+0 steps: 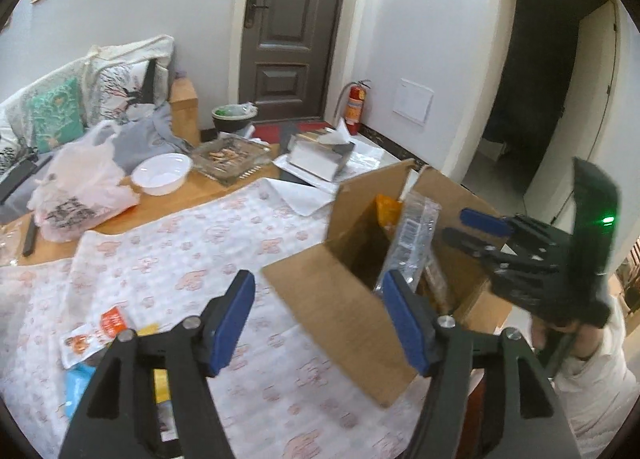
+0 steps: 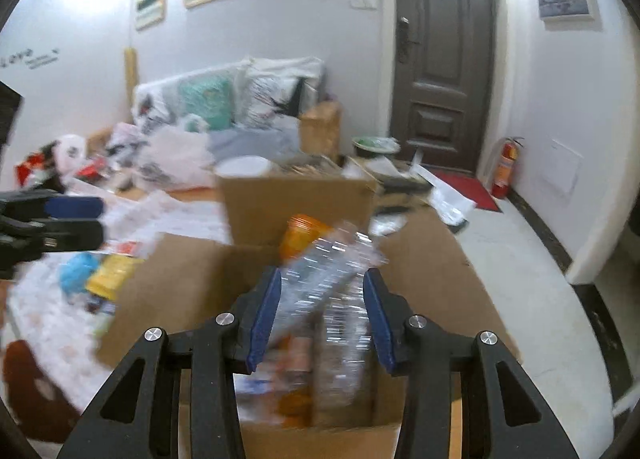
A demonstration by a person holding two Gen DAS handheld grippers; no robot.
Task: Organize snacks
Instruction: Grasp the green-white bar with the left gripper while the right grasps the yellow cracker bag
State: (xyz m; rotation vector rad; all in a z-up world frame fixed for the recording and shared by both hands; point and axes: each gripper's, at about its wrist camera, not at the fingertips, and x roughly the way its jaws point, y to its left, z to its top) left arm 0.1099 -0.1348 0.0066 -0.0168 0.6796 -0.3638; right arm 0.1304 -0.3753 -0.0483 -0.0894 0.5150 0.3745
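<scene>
My right gripper (image 2: 320, 311) hangs over the open cardboard box (image 2: 298, 201), its 2 blue pads pressed on the sides of a clear crinkly snack packet (image 2: 324, 279) that stands tilted between them, its top leaning toward an orange packet (image 2: 304, 233) deeper in the box. From the other side the same clear packet (image 1: 412, 235) pokes up out of the box (image 1: 352, 299). My left gripper (image 1: 320, 319) hovers over the pink-patterned tablecloth (image 1: 192, 251) beside the box, jaws well apart, nothing between them. More snacks lie loose on the cloth by its left finger: a white-and-orange packet (image 1: 94, 333), a blue one (image 1: 78, 381) and a yellow one (image 1: 162, 383). Behind them sit a white bowl (image 1: 162, 173) and a plastic bag (image 1: 80, 187).
</scene>
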